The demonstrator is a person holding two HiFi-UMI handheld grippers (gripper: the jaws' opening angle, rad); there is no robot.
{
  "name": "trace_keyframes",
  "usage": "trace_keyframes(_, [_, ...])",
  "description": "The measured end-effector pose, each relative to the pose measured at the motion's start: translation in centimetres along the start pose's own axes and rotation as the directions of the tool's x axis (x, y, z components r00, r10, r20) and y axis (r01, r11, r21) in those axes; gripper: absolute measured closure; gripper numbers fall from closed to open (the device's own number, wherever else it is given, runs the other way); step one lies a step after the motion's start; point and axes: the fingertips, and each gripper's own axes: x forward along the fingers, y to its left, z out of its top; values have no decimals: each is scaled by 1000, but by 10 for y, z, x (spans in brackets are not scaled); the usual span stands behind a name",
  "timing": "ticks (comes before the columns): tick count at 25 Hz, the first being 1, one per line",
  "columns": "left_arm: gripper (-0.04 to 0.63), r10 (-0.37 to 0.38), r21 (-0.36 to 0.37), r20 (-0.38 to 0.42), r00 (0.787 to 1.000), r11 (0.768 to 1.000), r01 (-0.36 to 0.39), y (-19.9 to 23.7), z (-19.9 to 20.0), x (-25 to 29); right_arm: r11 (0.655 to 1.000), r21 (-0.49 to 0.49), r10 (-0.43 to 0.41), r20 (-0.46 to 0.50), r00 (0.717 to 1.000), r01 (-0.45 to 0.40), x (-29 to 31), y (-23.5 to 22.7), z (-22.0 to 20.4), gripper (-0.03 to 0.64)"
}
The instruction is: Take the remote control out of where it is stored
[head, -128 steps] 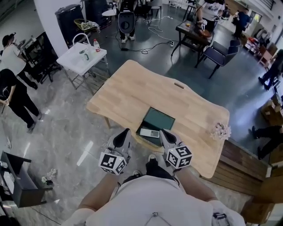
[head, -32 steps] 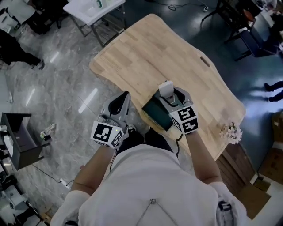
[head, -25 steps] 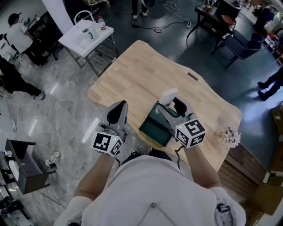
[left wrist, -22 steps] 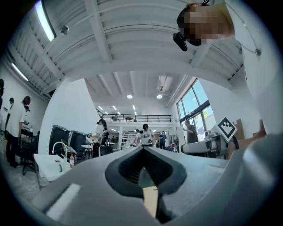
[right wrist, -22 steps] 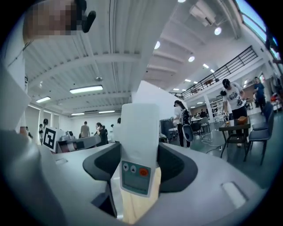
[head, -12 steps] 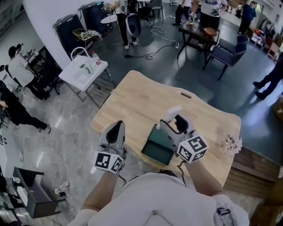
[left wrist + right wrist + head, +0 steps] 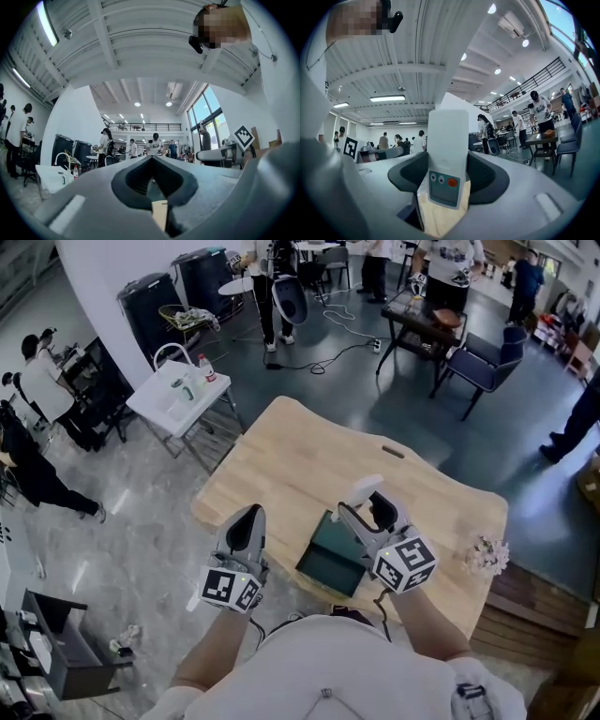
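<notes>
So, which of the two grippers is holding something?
The right gripper: its jaws clamp the white remote, while the left gripper is shut with nothing between its jaws.

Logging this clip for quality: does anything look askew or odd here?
Nothing much: the remote control stands upright, clamped in the right gripper, clear of the dark box, which lies flat at the near edge of the table.
</notes>
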Motion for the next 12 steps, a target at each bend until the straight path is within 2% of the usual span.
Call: trace_keyframes(12, [595, 12, -9, -6, 1000, 1000, -12, 1, 5, -3, 1000, -18, 10, -13, 1000, -10, 3, 7, 4, 327])
